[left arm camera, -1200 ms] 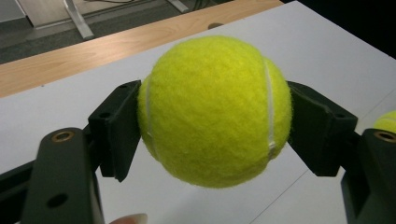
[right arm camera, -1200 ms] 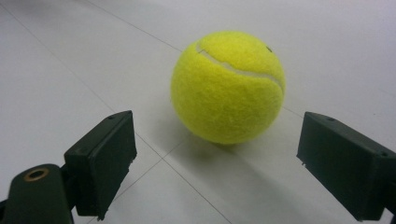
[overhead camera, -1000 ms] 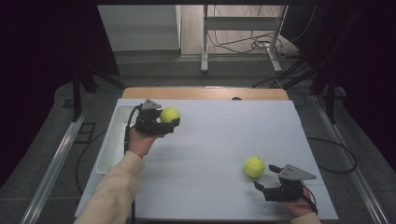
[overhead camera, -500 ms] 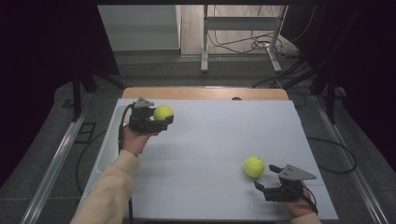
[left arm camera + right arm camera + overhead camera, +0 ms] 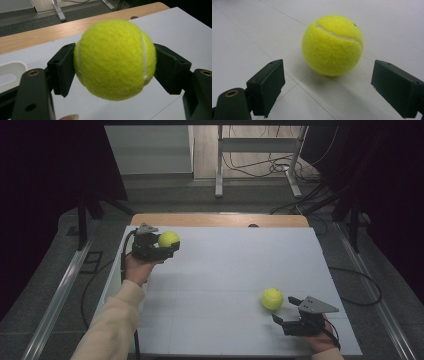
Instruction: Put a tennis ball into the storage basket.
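**Two tennis balls, two handheld grippers, white tabletop**

Item 1: left gripper [image 5: 167,251], at far left of white board [image 5: 225,270]. Black jaws closed firmly on both sides of held ball [image 5: 169,239], pads pressed flat against felt. Carried clear of the surface, above the board's far-left corner. In left gripper view: same ball [image 5: 115,58] between both pads, white seam running down each flank beside the pads. Cream sleeve [image 5: 112,325] entering from the bottom edge, left hand [image 5: 137,270] under the gripper body, black cable trailing down beside the board edge.

Item 2: right gripper [image 5: 285,312], at near right of board, low over the surface. Jaws spread wide, nothing between the pads. Grey three-cornered plate on top. Pointed toward loose ball [image 5: 272,298].

Item 3: loose ball, yellow-green, resting on the board just ahead of the right gripper's open jaws, apart from both. In right gripper view: ball [image 5: 332,45] centred beyond the two pads, curved white seam across the top, soft shadow beneath.

Item 4: wooden table edge [image 5: 220,219], visible beyond the board's far side. Metal stand legs [image 5: 218,180] and loose cables on the floor behind.
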A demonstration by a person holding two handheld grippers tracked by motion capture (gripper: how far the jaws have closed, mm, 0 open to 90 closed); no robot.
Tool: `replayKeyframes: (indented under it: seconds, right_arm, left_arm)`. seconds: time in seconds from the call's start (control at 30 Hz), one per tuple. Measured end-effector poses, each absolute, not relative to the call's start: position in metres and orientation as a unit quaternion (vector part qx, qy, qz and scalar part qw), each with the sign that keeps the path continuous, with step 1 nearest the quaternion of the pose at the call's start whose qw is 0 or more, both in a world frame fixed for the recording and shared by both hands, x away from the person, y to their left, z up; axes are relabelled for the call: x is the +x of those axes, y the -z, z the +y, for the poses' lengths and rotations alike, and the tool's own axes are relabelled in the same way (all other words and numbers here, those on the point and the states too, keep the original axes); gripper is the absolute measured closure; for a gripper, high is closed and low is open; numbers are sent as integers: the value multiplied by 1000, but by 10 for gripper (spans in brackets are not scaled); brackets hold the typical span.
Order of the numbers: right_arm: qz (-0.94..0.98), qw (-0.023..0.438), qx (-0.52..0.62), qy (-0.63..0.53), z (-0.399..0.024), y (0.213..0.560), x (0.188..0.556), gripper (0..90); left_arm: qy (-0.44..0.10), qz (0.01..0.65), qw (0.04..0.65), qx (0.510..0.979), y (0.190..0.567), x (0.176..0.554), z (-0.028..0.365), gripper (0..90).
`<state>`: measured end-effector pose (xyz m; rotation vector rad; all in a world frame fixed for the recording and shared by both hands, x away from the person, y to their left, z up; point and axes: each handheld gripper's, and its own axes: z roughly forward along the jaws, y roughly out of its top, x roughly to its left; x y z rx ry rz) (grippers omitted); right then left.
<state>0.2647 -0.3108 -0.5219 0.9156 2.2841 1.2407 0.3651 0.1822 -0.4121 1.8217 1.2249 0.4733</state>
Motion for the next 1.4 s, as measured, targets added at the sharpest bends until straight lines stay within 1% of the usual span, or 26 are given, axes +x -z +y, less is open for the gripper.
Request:
replayKeyframes:
  seconds: [1.4]
  right_arm:
    - [815,194,325,-439,-310,522,264,124]
  left_arm:
    - [-212,523,423,709,409,358,226,258]
